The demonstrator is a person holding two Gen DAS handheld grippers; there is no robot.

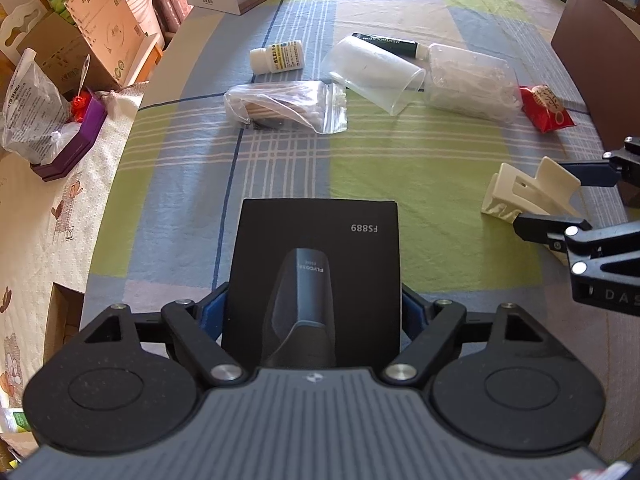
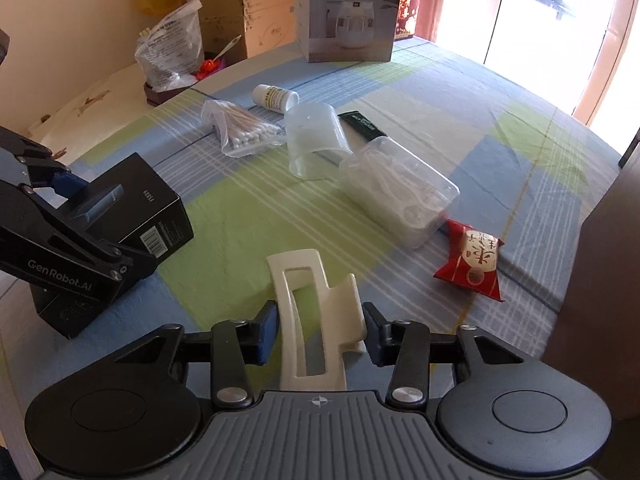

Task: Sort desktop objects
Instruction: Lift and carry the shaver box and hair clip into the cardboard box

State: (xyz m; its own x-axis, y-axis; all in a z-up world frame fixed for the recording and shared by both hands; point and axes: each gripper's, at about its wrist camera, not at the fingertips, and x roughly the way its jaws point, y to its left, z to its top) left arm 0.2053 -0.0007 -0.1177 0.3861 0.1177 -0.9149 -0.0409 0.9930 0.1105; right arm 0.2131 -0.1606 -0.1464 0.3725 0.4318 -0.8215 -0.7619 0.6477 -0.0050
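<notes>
A black box (image 1: 316, 240) marked FS889 sits between the blue pads of my left gripper (image 1: 314, 308), which is shut on its sides. From the right wrist view the black box (image 2: 160, 208) stands tilted near the table's left edge, with the left gripper (image 2: 100, 220) clamped over it. My right gripper (image 2: 318, 332) is shut on a white hair clip (image 2: 304, 312), one pad on each side. The hair clip (image 1: 524, 192) and the right gripper (image 1: 564, 200) show at the right edge of the left wrist view, the clip's teeth low over the cloth.
On the checked tablecloth (image 2: 248, 216) lie a white pill bottle (image 2: 276, 96), a bag of cotton swabs (image 2: 244, 132), a tipped clear cup (image 2: 316, 140), a dark green tube (image 2: 362, 122), a clear plastic box (image 2: 400, 192) and a red snack packet (image 2: 474, 260). A humidifier carton (image 2: 348, 12) stands behind; a brown box (image 2: 600, 280) at right.
</notes>
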